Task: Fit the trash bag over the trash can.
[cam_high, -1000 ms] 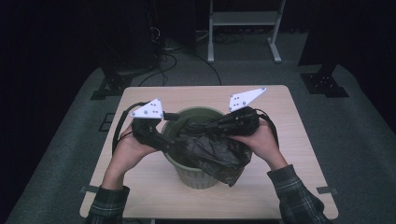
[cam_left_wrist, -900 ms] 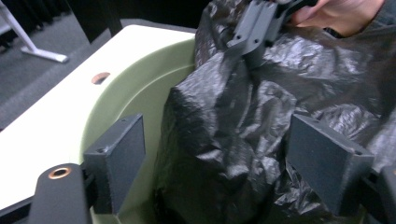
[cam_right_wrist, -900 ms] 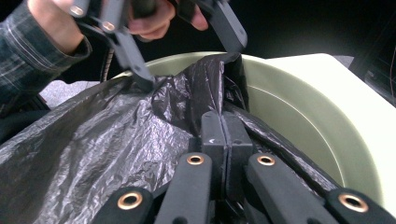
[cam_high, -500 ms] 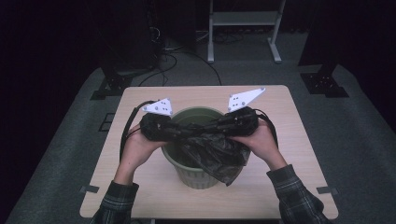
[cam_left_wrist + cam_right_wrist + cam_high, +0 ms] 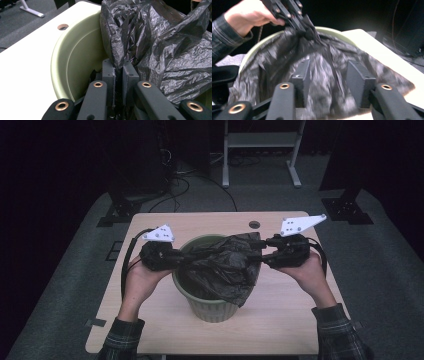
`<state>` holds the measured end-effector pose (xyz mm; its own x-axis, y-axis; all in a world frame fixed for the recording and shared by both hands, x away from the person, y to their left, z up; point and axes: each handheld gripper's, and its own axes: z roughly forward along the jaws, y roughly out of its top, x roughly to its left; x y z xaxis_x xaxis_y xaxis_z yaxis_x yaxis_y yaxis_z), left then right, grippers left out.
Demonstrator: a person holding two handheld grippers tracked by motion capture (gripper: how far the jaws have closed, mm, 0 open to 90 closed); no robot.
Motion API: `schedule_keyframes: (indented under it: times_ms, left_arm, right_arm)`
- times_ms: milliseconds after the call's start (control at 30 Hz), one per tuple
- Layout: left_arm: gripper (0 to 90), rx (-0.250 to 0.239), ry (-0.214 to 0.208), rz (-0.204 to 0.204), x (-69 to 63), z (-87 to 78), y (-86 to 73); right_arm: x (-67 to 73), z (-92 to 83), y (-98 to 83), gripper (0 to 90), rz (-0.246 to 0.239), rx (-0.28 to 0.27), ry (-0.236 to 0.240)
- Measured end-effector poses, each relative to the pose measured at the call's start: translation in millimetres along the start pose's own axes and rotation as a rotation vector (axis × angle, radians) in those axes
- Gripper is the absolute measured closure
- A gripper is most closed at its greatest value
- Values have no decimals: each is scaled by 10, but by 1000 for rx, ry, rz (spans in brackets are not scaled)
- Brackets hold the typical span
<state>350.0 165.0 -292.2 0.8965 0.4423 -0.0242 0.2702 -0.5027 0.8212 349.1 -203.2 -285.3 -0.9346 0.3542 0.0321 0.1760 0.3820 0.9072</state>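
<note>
A pale green bin stands mid-table with a crumpled black plastic bag draped over its mouth. My left gripper is at the bin's left rim. Its jaws have just been closing and now pinch a fold of the bag between the pads, above the bin's inner wall. My right gripper sits at the right rim. Its jaws have just been opening and stand apart, with blurred bag plastic loose between them. Across the bin, the left gripper holds the far edge.
The wooden table has a round cable hole behind the bin. Beyond the far edge, a white-legged stand, floor cables and black stand feet sit on grey carpet.
The left gripper closed on the bag's left edge. The right gripper moved out to the right and its jaws spread, and the bag now lies wider across the bin's mouth.
</note>
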Motion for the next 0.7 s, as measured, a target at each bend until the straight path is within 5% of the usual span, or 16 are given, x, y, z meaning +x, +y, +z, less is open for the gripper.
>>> schedule_keyframes:
  times_ms: [167,267,333,700]
  left_arm:
    - [831,-7,-3,-7,-25,-14,-24]
    - [831,-5,-1,-7,-38,-14,-28]
    - [830,7,-1,10,-71,-8,-18]
    - [828,45,17,69,-170,128,32]
  right_arm:
    - [-17,18,-119,547,19,29,-2]
    - [-32,62,-173,821,16,47,24]
    - [-39,79,-179,900,17,41,32]
    - [-35,303,107,900,7,-21,76]
